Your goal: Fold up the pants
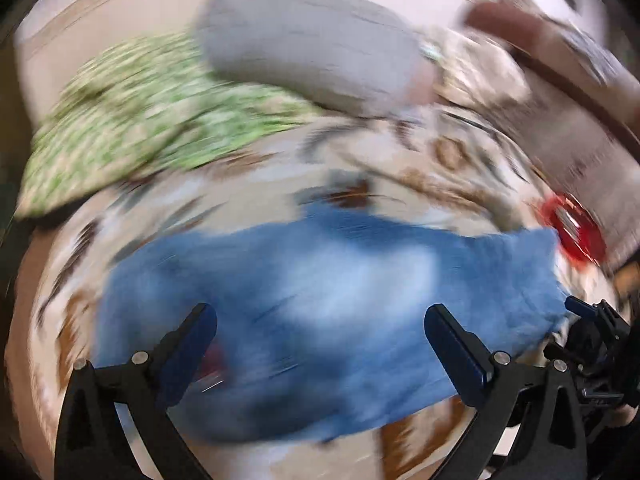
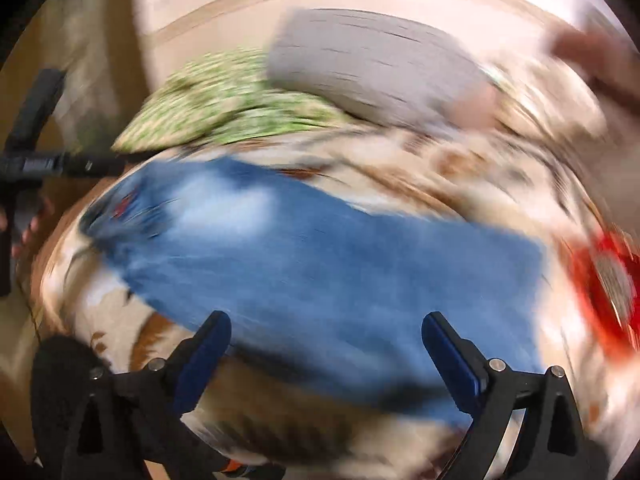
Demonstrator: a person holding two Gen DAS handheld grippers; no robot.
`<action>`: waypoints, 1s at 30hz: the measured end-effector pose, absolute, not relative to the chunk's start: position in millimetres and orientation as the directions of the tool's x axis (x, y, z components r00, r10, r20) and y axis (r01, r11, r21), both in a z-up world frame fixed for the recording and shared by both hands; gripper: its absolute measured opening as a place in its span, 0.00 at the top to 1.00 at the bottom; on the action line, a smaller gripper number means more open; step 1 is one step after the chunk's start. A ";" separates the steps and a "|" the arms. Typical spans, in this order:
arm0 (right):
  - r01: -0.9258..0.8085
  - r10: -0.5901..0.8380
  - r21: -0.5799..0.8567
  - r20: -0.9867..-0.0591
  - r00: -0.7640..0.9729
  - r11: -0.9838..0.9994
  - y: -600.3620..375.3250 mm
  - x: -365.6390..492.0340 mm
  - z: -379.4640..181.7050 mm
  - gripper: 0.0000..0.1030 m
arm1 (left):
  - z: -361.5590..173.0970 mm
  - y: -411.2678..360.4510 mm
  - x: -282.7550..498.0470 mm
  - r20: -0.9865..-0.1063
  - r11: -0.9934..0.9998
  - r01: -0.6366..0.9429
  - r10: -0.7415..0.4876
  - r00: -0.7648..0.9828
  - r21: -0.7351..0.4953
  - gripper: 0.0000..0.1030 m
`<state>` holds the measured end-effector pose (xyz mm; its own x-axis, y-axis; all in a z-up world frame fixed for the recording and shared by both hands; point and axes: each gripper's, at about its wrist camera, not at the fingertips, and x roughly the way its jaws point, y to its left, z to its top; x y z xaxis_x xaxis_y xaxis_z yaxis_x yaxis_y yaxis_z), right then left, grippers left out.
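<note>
Both views are blurred by motion. Blue denim pants lie folded into a wide band on a patterned bedspread. They also show in the right wrist view, running from upper left to lower right. My left gripper is open and empty above the pants. My right gripper is open and empty above the near edge of the pants. The right gripper's body shows at the right edge of the left wrist view. The left gripper's body shows at the left edge of the right wrist view.
A green patterned pillow and a grey pillow lie at the far side of the bed. A red object lies at the right, beyond the pants' end; it also shows in the right wrist view.
</note>
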<state>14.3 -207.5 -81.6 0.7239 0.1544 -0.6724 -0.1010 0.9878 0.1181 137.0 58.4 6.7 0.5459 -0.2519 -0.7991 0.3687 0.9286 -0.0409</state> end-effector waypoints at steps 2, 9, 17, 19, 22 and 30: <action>0.001 0.126 0.183 -0.683 0.720 0.983 -239.6 1.3 -86.3 0.05 | 9.5 12.3 142.6 -0.797 0.881 0.471 -0.310 0.518 -0.036 0.00; 0.260 0.094 0.390 -0.691 0.717 0.883 -318.9 -36.4 -115.3 0.05 | 7.6 -114.3 147.9 -0.807 0.644 0.764 -0.475 0.351 -0.046 0.00; 0.270 0.220 0.569 -0.648 0.729 0.777 -349.1 -22.7 -140.4 0.13 | -14.8 -209.7 163.3 -0.853 0.473 0.881 -0.456 0.254 0.009 0.00; 0.259 0.252 0.609 -0.624 0.739 0.750 -351.9 -15.7 -145.2 0.18 | -17.2 -219.0 168.4 -0.859 0.457 0.890 -0.455 0.237 0.004 0.00; 0.257 0.231 0.605 -0.609 0.759 0.753 -349.8 -4.0 -145.7 0.50 | -17.6 -233.8 169.5 -0.861 0.405 0.914 -0.463 0.211 0.006 0.00; 0.250 0.243 0.623 -0.596 0.765 0.741 -361.8 -9.6 -157.3 0.80 | -48.1 -308.4 163.7 -0.922 0.170 0.985 -0.380 0.074 0.009 0.01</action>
